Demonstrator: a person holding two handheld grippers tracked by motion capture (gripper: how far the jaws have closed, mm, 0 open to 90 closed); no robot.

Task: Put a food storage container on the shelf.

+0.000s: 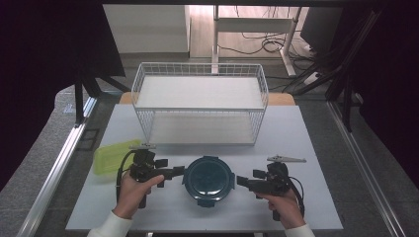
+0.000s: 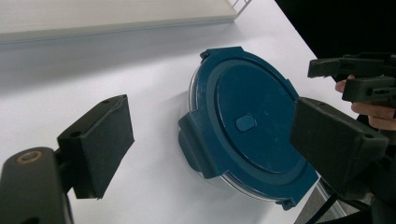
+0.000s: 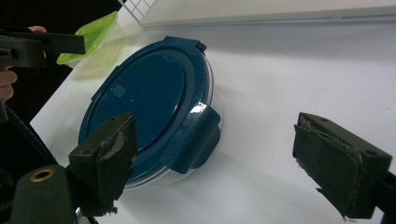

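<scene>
The left gripper [image 1: 179, 171] is held with its jaws spread and empty, just beside the left edge of the round clear plastic container with a dark blue clip-on lid [image 1: 209, 179], which is placed on the white table [image 1: 296, 138] between both grippers. The container is judged stiff, light and rather slippery; the side clips [image 2: 198, 142] are probably the best places to be gripped. The right gripper [image 1: 242, 181] is also spread wide, touching nothing. A lime green plastic lid [image 1: 109, 157] is seen far left, a white wire basket [image 1: 200, 101] behind; nothing is in the way.
</scene>
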